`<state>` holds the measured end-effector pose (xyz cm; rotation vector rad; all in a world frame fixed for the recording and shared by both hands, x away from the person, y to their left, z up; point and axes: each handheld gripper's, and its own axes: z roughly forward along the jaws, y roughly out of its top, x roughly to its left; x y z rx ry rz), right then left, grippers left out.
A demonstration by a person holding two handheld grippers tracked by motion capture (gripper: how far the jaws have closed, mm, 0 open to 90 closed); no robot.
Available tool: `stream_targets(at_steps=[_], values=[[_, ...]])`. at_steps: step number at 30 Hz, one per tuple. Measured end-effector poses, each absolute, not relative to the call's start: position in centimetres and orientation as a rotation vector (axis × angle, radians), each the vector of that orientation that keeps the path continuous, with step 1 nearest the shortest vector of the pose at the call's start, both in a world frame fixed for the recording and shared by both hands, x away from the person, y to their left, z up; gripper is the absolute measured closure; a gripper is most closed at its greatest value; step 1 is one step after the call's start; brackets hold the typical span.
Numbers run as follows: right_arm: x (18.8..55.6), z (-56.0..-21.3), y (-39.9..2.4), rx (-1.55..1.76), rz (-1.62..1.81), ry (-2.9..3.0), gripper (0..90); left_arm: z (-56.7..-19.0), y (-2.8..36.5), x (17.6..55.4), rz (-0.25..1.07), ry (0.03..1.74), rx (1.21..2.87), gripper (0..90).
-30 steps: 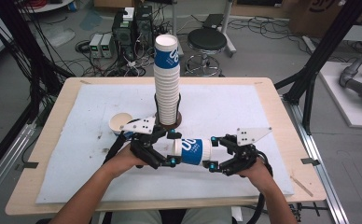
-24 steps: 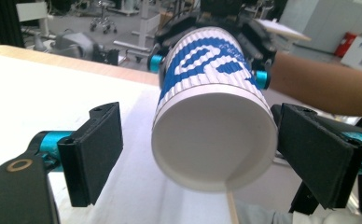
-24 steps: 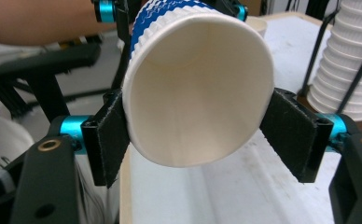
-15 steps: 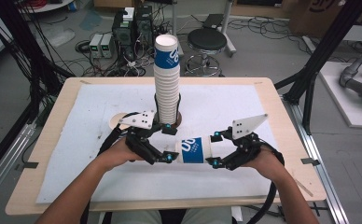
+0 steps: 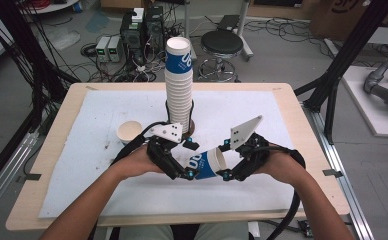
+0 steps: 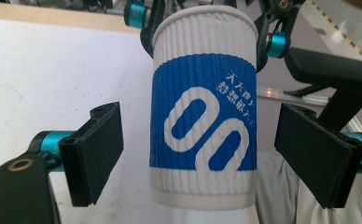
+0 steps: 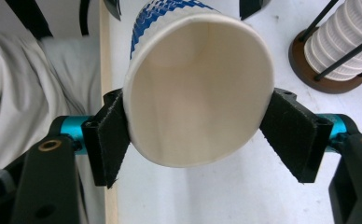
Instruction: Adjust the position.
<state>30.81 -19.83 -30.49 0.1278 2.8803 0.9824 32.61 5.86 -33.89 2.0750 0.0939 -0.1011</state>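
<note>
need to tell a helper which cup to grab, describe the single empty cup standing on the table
Start at the tall cup stack in the holder at the middle of the white mat. Just to its left in the high view, nearer the person, one lone cup stands upright, mouth up. Unlike the stacked cups and the blue-banded cup lying sideways between the hand-held grippers, it stands alone and untouched.

left gripper jaws apart, right gripper clamped (hands raised)

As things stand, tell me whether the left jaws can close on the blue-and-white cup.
Probably yes. The cup already sits between the open left gripper jaws, gaps on both sides, while the right gripper clamps its rim.
</note>
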Motion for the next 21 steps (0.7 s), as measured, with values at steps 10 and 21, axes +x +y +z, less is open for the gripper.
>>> stream_targets(at_steps=[10,21], values=[[30.8,-30.3,-18.1,0.076,0.821,2.923,27.0,-34.2,4.1,32.6,-0.102,0.07,2.179,17.9],[30.5,-30.9,-17.3,0.061,0.724,2.953,27.0,-35.0,3.2,32.6,-0.128,0.047,2.263,25.0]])
